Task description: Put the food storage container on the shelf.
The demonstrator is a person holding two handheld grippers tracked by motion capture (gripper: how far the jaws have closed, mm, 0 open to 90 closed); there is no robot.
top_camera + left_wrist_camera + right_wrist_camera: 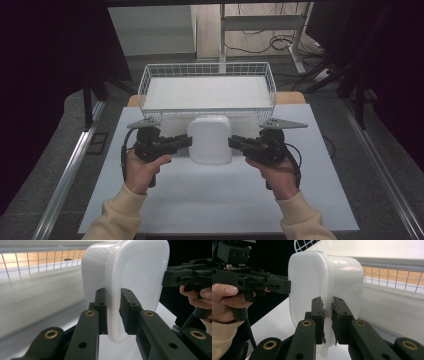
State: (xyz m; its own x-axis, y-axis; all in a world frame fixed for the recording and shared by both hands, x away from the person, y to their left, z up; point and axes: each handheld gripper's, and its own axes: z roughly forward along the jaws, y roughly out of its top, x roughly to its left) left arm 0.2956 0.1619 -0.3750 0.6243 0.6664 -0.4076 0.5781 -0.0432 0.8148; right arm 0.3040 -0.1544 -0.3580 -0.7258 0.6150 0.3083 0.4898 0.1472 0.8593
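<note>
Container, white rounded-rectangular plastic [209, 139], was held between the two tools, its flat face turned up toward the high view. Left tool [182, 142] pinched the rim on its own side; right tool [236, 142] pinched the opposite rim, jaws pressed on the thin lip in both gripper views. The container's long axis ran away from the person, crosswise to the line joining the tools. White wire basket with a white liner [145, 82] lay just beyond both tools, straight ahead, its near wall close to the container's far end. Both tools stood about equally near it. Judgement: a forward carry over the near wall seemed to be the coming move. Pale grey surface [210, 200] lay below.
</note>
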